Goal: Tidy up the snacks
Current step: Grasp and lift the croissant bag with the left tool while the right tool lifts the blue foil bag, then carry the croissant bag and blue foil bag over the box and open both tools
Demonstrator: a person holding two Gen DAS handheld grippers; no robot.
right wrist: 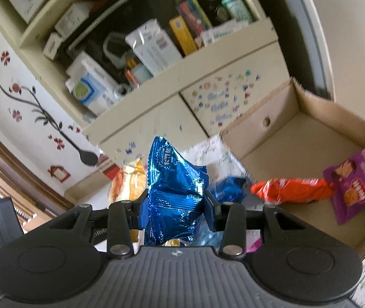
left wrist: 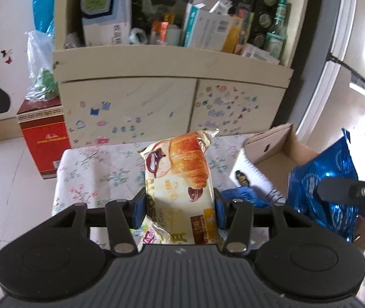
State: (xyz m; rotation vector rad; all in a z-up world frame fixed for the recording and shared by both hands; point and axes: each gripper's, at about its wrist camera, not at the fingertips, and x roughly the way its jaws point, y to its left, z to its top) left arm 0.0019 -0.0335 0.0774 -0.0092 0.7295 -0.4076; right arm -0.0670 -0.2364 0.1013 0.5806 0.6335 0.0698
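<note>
The left gripper (left wrist: 180, 209) has its jaws squeezed on a croissant pack (left wrist: 180, 177), long way pointing forward, above the worktop (left wrist: 92, 169). The right gripper (right wrist: 174, 211) squeezes a blue snack bag (right wrist: 174, 187) with Chinese writing. The cardboard box (right wrist: 297, 138) lies to the right, closer to the right gripper. An orange pack (right wrist: 292, 190) and a purple pack (right wrist: 359, 179) lie inside.

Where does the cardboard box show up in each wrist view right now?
Left wrist: cardboard box sits right of centre, behind the croissant packet held by the left gripper.
Right wrist: cardboard box fills the right side, with an orange packet and a purple packet inside.
Shared landmark: the stickered cabinet door behind the box.
</note>
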